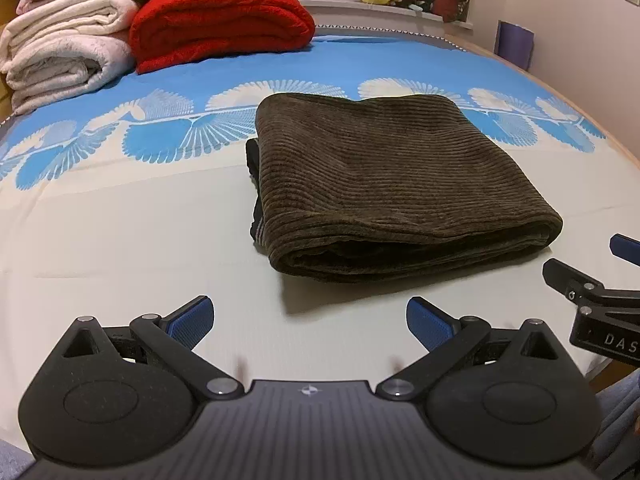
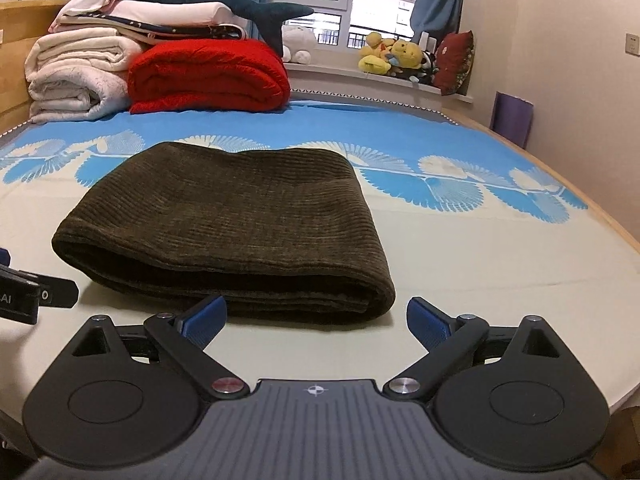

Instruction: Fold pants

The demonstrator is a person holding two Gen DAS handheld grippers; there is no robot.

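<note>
**Ana:** Grippers first, nearest the cameras. The left gripper [image 1: 310, 322] had its 2 blue pads spread wide with only pale sheet between them.

**Ben:** And the right gripper [image 2: 316, 320]?

**Ana:** Also gaping wide, gripping nothing. Its left pad [image 2: 204, 320] sat just in front of the near fold of the pants, though I could not tell if it touched.

**Ben:** Where were the pants?

**Ana:** The brown corduroy pants [image 1: 400, 184] lay folded into a thick rectangle on the bed sheet [image 1: 120, 232], just beyond both grippers, ahead and to the right in the left wrist view and ahead and to the left in the right wrist view. A dark inner edge showed at their left side.

**Ben:** Beyond them?

**Ana:** The sheet's blue fan pattern, then a folded red blanket [image 2: 208, 76] next to stacked white blankets [image 2: 76, 80] at the far left. A plush shark [image 2: 224, 0] lay on top of that stack. Farthest off, yellow stuffed toys [image 2: 394, 56] and a dark red cushion [image 2: 456, 60] sat on the window ledge.
</note>
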